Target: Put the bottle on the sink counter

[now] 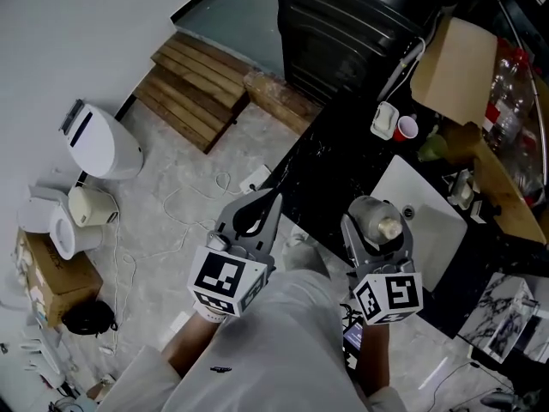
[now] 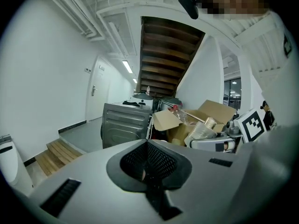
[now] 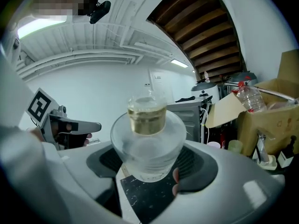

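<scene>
Your right tool [image 3: 148,168] is clamped on the bottle [image 3: 147,146]. Its jaws press the clear body from both sides, and the yellowish cap [image 3: 147,118] points away from the camera. In the head view, the right tool [image 1: 377,228] holds the bottle [image 1: 376,215] over the front edge of the black counter [image 1: 339,166], just at the near left corner of the white sink [image 1: 425,221]. You cannot tell from these views whether the bottle touches the counter.

Your left tool [image 2: 148,166] carries nothing. Its jaws are pressed together, with only the dark ribbed pads meeting between them. In the head view, the left tool [image 1: 256,213] sits to the left of the right one, off the counter's front edge and above the pale floor [image 1: 171,196].

Toward the back edge of the counter, behind the sink, a pink cup [image 1: 408,128] stands just beside a small white container [image 1: 383,120], and a green cup [image 1: 431,147] is near them. A cardboard box [image 1: 455,63] sits at the counter's far right end. A dark appliance [image 1: 343,24] stands beyond the counter's far end.

On the floor, wooden steps [image 1: 193,88] lie to the left of that appliance. A white machine [image 1: 99,144] sits further left, well apart from the counter.
</scene>
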`<action>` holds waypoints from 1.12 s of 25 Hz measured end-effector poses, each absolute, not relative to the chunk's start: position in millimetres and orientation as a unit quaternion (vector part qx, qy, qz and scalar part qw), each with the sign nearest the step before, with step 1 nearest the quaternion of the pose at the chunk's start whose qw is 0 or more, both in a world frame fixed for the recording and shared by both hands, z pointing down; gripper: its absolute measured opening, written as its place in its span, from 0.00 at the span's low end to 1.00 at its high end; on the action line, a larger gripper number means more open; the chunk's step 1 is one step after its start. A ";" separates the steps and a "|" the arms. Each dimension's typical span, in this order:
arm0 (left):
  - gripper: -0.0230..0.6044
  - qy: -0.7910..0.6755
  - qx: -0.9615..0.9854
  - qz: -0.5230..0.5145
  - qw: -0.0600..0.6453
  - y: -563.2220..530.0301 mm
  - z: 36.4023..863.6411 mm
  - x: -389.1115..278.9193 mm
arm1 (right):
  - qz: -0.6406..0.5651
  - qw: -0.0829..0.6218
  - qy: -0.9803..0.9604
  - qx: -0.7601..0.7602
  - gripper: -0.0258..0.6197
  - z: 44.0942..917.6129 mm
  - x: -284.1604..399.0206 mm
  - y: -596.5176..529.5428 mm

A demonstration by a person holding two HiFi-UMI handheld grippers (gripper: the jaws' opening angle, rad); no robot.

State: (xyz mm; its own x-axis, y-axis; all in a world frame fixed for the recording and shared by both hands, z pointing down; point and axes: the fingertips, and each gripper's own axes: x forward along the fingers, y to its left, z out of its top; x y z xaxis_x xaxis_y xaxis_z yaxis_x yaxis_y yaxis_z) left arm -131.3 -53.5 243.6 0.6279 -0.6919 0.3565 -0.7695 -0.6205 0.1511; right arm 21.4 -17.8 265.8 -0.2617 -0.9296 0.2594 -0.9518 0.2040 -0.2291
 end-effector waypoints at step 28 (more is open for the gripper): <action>0.05 -0.403 0.881 0.156 0.195 -228.2 290.1 -40.4 | 0.178 0.083 -0.792 0.578 0.57 308.6 86.9 -222.4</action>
State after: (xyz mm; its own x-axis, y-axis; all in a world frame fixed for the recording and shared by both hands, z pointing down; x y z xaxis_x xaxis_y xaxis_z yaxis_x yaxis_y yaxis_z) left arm -40.4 -228.2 290.1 0.6273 -0.6485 0.4313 -0.7698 -0.6001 0.2173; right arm 86.9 -222.4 308.6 -0.3177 -0.8859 0.3379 -0.9453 0.2682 -0.1855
